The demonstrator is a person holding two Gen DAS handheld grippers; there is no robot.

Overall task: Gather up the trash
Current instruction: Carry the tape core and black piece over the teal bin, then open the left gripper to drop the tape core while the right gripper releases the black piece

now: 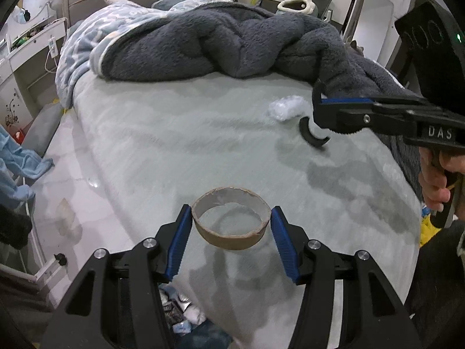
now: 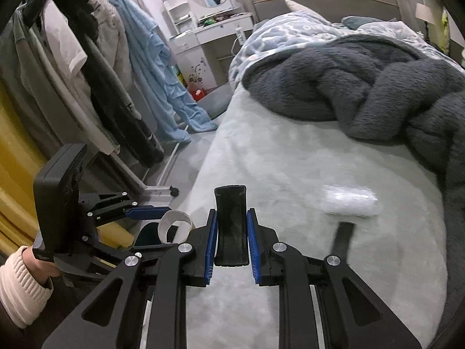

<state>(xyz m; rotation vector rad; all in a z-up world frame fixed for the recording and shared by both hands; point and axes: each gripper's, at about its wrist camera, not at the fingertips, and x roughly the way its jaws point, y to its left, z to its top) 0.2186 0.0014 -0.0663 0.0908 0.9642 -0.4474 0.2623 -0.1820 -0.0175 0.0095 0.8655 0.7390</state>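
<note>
Nearest to us, the left gripper point(image 1: 231, 218) is closed about halfway on a cardboard tape ring point(image 1: 231, 218), its blue pads pressed against the ring's outer wall on either side, so the ring hangs in the air above the pale green bedspread point(image 1: 174, 133) with its hole facing up toward the camera. In the right wrist view the right gripper point(image 2: 232, 241) is clamped tight on a curved black plastic piece point(image 2: 231, 226), pads flat on its two long edges; its long axis runs straight out along the fingers, and it too is lifted clear of the bed.

We judge both hands full, so the next move is likely a drop-off somewhere not clearly in view.

Farther out, one item is left on the bedspread: a crumpled white wad point(image 2: 351, 202), tissue or plastic wrap, we cannot tell which. It lies ahead and to the right of the right gripper, long axis across the view, just short of the dark grey fleece blanket point(image 2: 377, 87). From the left wrist it sits well beyond, just behind the right gripper's tips, so the right hand is nearer.
</note>
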